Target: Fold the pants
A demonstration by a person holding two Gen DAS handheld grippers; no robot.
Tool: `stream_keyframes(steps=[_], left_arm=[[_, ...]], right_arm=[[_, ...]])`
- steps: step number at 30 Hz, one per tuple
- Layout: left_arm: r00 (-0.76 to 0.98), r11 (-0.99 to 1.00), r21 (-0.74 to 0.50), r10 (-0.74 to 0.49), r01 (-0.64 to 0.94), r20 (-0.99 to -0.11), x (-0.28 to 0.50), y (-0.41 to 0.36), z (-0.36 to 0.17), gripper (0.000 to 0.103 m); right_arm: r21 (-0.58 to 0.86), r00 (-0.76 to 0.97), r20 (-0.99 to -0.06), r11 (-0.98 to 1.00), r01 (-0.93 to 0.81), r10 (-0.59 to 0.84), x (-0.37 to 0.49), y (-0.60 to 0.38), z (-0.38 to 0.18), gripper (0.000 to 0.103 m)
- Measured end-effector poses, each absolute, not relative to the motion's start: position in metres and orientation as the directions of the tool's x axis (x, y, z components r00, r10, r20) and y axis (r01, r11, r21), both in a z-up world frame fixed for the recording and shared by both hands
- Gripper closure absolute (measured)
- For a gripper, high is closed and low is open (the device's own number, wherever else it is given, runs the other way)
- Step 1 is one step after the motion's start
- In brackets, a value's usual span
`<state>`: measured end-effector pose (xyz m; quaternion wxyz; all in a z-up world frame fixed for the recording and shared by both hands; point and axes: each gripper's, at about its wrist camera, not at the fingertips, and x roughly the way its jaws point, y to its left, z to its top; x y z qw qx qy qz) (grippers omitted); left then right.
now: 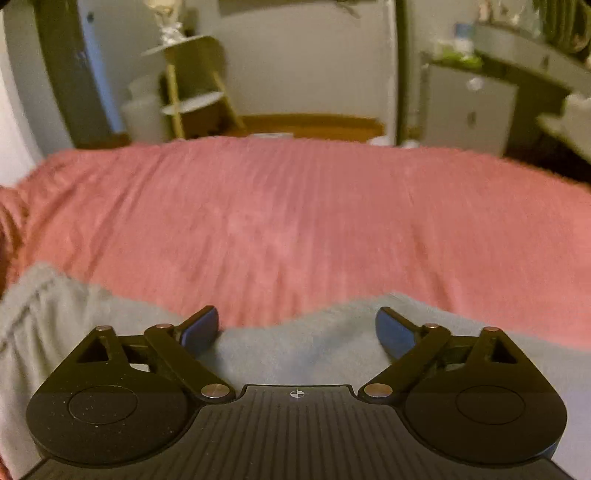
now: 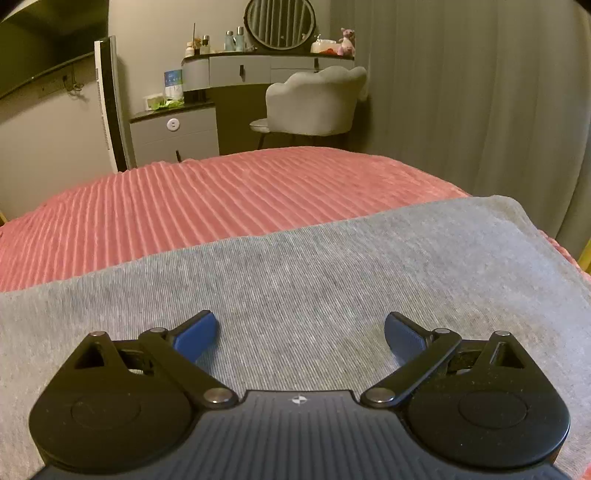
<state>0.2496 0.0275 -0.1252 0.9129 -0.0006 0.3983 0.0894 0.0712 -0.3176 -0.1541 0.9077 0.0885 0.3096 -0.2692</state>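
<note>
Grey pants (image 2: 314,280) lie flat on a pink ribbed bedspread (image 2: 207,199). In the right wrist view the cloth fills the lower half, its far edge running across the bed. My right gripper (image 2: 300,338) hovers just over the pants, open wide, with nothing between its blue pads (image 2: 197,338). In the left wrist view the grey pants (image 1: 295,350) show along the bottom, with a gathered waistband part at the far left (image 1: 33,306). My left gripper (image 1: 297,334) is open over their far edge, its pads holding no fabric.
Beyond the bedspread (image 1: 295,221) in the left wrist view stand a small wooden shelf (image 1: 195,88) and a grey cabinet (image 1: 469,107). The right wrist view shows a dressing table with a round mirror (image 2: 279,23), a padded chair (image 2: 314,103), a bedside cabinet (image 2: 173,133) and curtains (image 2: 480,110).
</note>
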Motion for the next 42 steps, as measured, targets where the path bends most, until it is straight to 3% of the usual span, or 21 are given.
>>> stream_keyframes(steps=[2,5,9,13,19,32,38,42], left_arm=[[0.687,0.995,0.067,0.097,-0.07,-0.72,0.23,0.014,-0.119,0.007],[0.68,0.987,0.155,0.092,0.032,-0.727,0.208,-0.008,-0.13,0.007],[0.711,0.985,0.17,0.117,0.004,-0.693,0.183,-0.012,-0.139,0.007],[0.703,0.997,0.072,0.051,0.001,-0.709,0.157,-0.007,-0.122,0.007],[0.572,0.994,-0.059,-0.104,0.097,-0.814,0.099,-0.016,-0.132,0.007],[0.561,0.985,-0.068,-0.146,0.158,-0.815,0.066,-0.018,-0.143,0.005],[0.537,0.982,-0.132,-0.185,0.136,-0.823,0.058,-0.008,-0.141,0.005],[0.53,0.979,-0.166,-0.205,0.12,-0.823,0.056,-0.002,-0.139,0.005]], right_arm=[[-0.01,0.661,-0.609,0.837,0.547,-0.438,0.071,-0.317,-0.154,0.005],[-0.016,0.654,-0.613,0.834,0.551,-0.444,0.075,-0.316,-0.154,0.005],[0.034,0.658,-0.638,0.838,0.544,-0.401,0.071,-0.325,-0.154,0.005],[0.033,0.664,-0.649,0.858,0.513,-0.372,0.064,-0.326,-0.153,0.005],[0.011,0.687,-0.636,0.887,0.463,-0.351,0.05,-0.323,-0.154,0.005],[0.223,0.575,-0.801,0.806,0.548,-0.169,-0.026,-0.366,-0.117,0.005],[0.074,0.385,-0.894,0.773,0.63,-0.228,-0.035,-0.382,-0.117,0.005],[-0.043,0.328,-0.89,0.773,0.633,-0.317,-0.036,-0.378,-0.113,0.005]])
